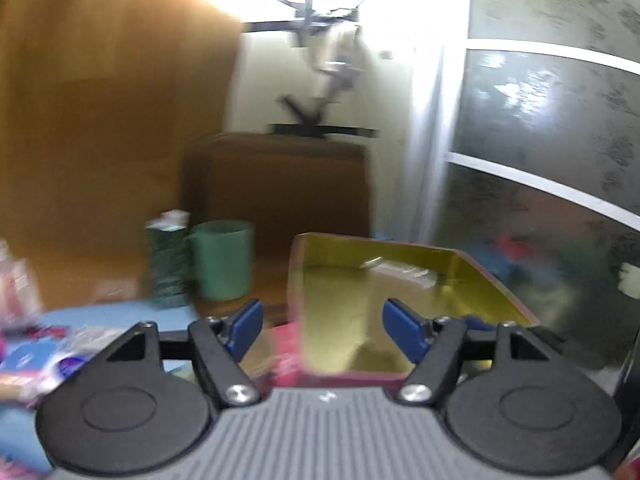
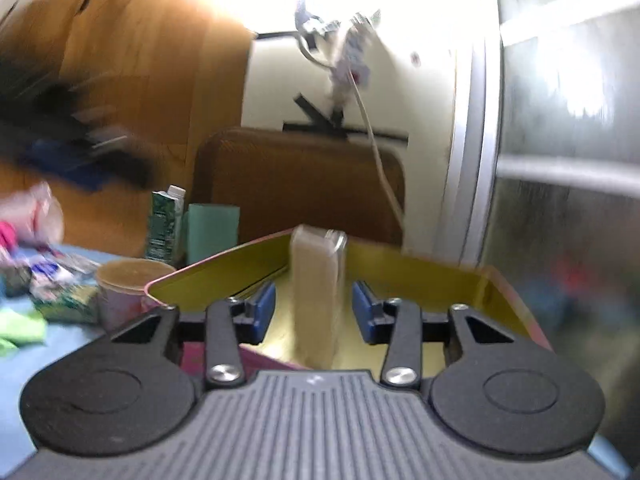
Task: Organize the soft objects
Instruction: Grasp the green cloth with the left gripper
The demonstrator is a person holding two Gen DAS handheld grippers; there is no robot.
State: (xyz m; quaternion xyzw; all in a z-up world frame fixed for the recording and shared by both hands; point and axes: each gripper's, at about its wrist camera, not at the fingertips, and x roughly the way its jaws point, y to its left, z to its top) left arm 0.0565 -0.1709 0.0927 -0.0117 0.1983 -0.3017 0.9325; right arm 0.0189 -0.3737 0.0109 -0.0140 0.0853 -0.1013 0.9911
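Note:
A box with a pink outside and gold lining (image 1: 340,312) stands open on the blue cloth; it also shows in the right wrist view (image 2: 440,280). My left gripper (image 1: 323,332) is open and empty, just above the box's near left corner. A clear-wrapped packet (image 1: 400,270) lies at the box's back. My right gripper (image 2: 314,312) is open over the box, and a tall beige clear-wrapped packet (image 2: 316,288) stands upright between its fingers without touching either pad. Soft packets and wrappers (image 1: 52,356) lie in a blurred pile at the left.
A green mug (image 1: 224,258) and a green carton (image 1: 166,260) stand behind the box by the wooden wall. A paper cup with a brown lid (image 2: 128,292), green cloths (image 2: 20,328) and wrappers lie left of the box. A brown chair back (image 2: 300,184) and glass door (image 2: 560,200) are behind.

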